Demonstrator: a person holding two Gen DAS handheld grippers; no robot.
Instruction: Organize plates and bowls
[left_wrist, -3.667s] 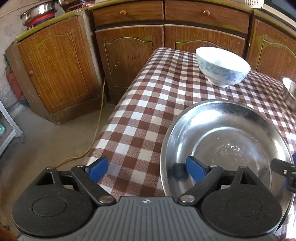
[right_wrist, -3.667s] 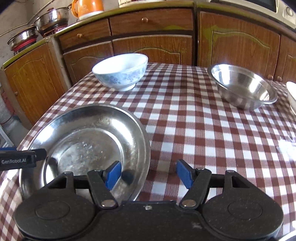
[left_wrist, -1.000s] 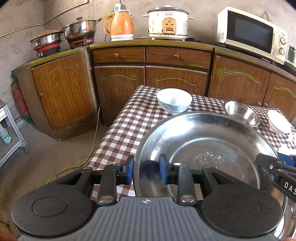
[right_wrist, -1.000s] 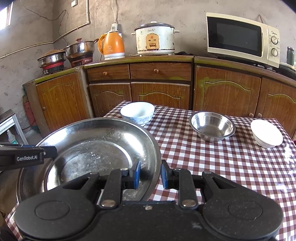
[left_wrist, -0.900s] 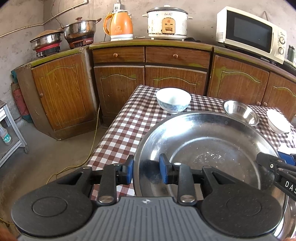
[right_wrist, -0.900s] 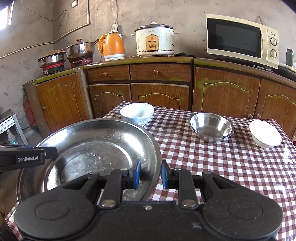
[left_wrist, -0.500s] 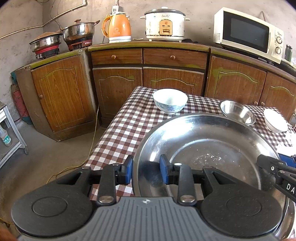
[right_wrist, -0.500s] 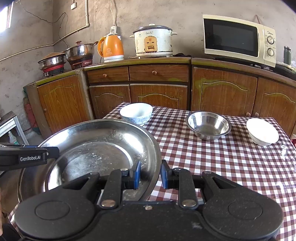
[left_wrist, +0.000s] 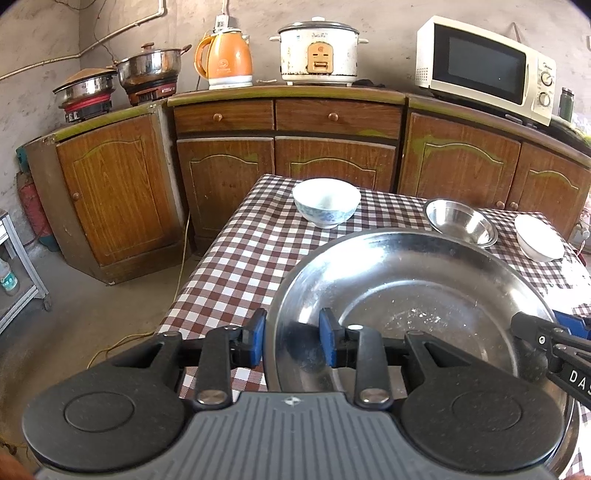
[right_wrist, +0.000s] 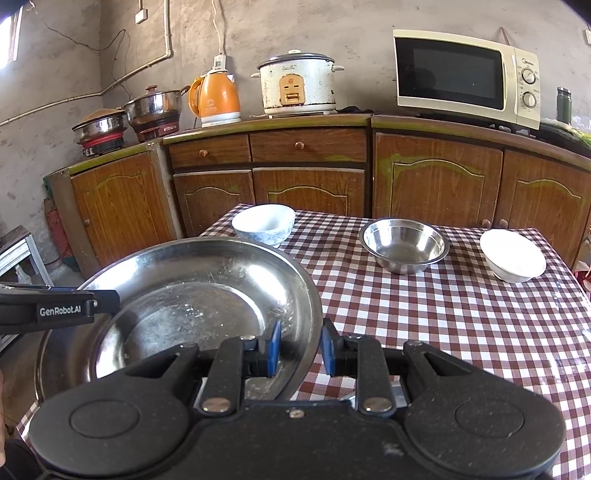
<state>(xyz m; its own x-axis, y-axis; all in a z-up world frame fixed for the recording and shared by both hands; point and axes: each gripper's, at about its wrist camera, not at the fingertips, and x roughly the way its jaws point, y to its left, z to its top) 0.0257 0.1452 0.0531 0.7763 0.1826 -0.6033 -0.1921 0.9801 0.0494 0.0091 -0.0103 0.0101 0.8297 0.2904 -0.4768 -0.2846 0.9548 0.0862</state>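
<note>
- Steel plate (left_wrist: 424, 295): large, shallow and round, held clear above the near left part of the bench (right_wrist: 461, 332), one gripper on each side of its rim. Nothing rests in it.
- Left gripper (left_wrist: 291, 336): fingers closed on the plate's left rim, one blue pad outside the edge and one inside.
- Right gripper (right_wrist: 300, 347): fingers closed on the plate's right rim in the same way, one pad on each face of the rim.
- Blue-patterned bowl (right_wrist: 264, 223): upright at the far left of the bench, beyond the plate.
- Steel bowl (right_wrist: 404, 243): upright at the far middle, well apart from the patterned bowl.
- White bowl (right_wrist: 513, 258): upright at the far right, near the bench edge.
- Progress, as judged: early. The plate is lifted but not yet set down anywhere; the three bowls stand separate, none stacked or nested.
- Remaining, as judged: place the plate, then gather the bowls onto it or beside it.
</note>
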